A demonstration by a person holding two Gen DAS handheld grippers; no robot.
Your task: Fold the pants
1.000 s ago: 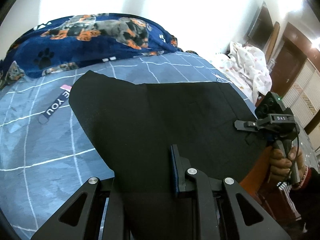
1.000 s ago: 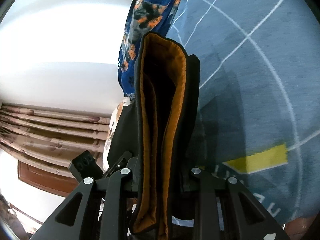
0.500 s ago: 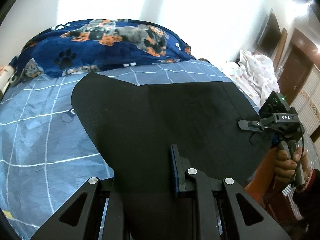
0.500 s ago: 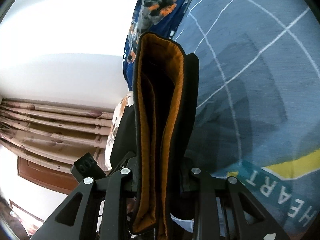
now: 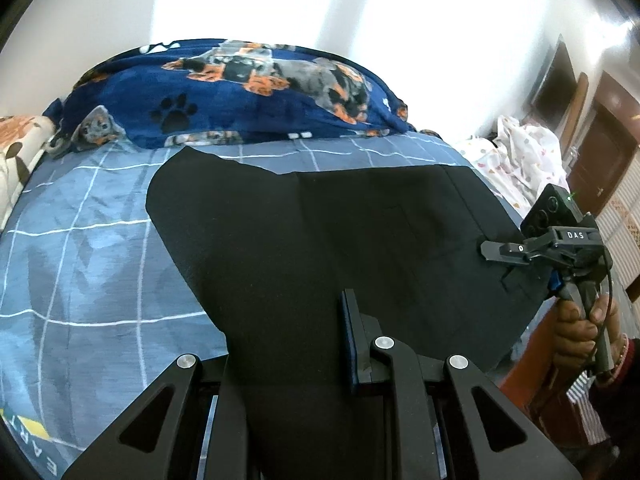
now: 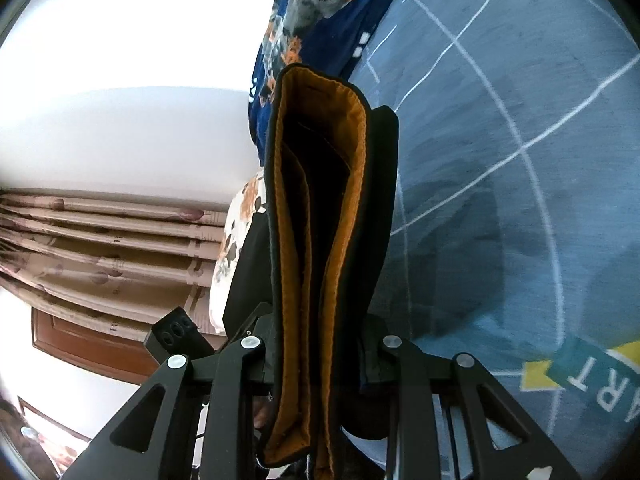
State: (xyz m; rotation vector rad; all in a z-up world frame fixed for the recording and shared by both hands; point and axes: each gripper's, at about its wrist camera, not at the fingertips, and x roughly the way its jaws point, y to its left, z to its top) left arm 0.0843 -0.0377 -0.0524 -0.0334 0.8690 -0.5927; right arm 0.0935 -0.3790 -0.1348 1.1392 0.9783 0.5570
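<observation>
From the left wrist camera, we see the black pants (image 5: 320, 248) spread over the blue checked bedsheet (image 5: 80, 264), with our left gripper (image 5: 304, 344) clamped on the near edge; cloth hides its left finger. At right, our right gripper (image 5: 490, 249) pinches the far side, a hand (image 5: 580, 328) on its handle. A dog-print blanket (image 5: 240, 96) lies behind.

From the right wrist camera, our right gripper (image 6: 320, 344) is closed on the orange-lined waistband (image 6: 320, 208), which covers the fingertips. The sheet beyond is blurred.
</observation>
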